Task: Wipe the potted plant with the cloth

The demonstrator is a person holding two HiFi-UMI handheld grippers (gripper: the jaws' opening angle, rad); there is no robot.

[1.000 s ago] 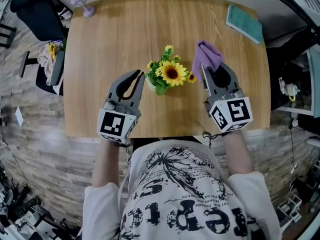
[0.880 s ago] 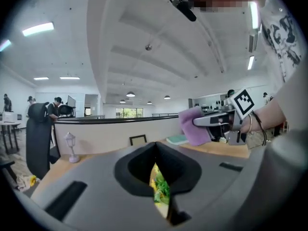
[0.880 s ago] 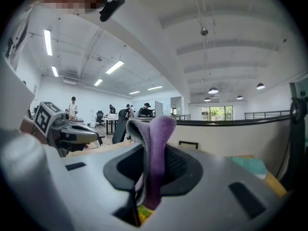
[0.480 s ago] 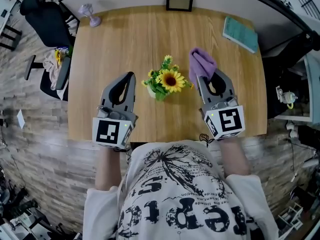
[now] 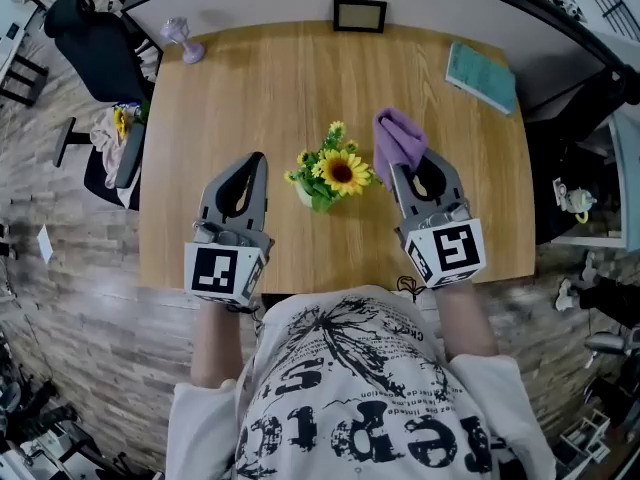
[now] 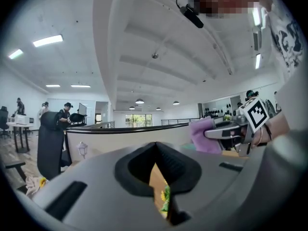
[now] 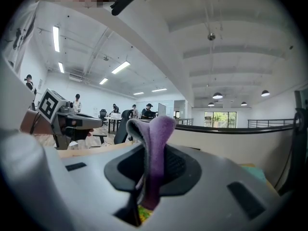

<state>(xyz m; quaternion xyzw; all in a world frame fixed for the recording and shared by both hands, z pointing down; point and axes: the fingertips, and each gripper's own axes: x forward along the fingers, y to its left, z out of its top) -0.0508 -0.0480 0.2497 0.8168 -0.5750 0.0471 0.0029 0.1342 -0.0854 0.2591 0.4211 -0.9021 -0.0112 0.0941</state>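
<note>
2 tools | left tool (image 5: 258, 160) closed, empty | right tool (image 5: 410, 166) clamps 1 cloth (image 5: 396, 138) | 1 plant (image 5: 335, 171), 1 book (image 5: 481, 63) on tabletop (image 5: 250, 88)

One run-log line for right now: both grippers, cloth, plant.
left gripper: shut, empty | right gripper: shut on purple cloth | potted plant: upright on table, between the grippers

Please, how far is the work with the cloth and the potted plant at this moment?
Done: the cloth is clamped in the right gripper. In hand: both grippers flank the potted plant on the table, cloth close beside it; the left gripper is shut, holding nothing. Left: bringing the cloth onto the plant and wiping; whether any wiping happened cannot be told.
</note>
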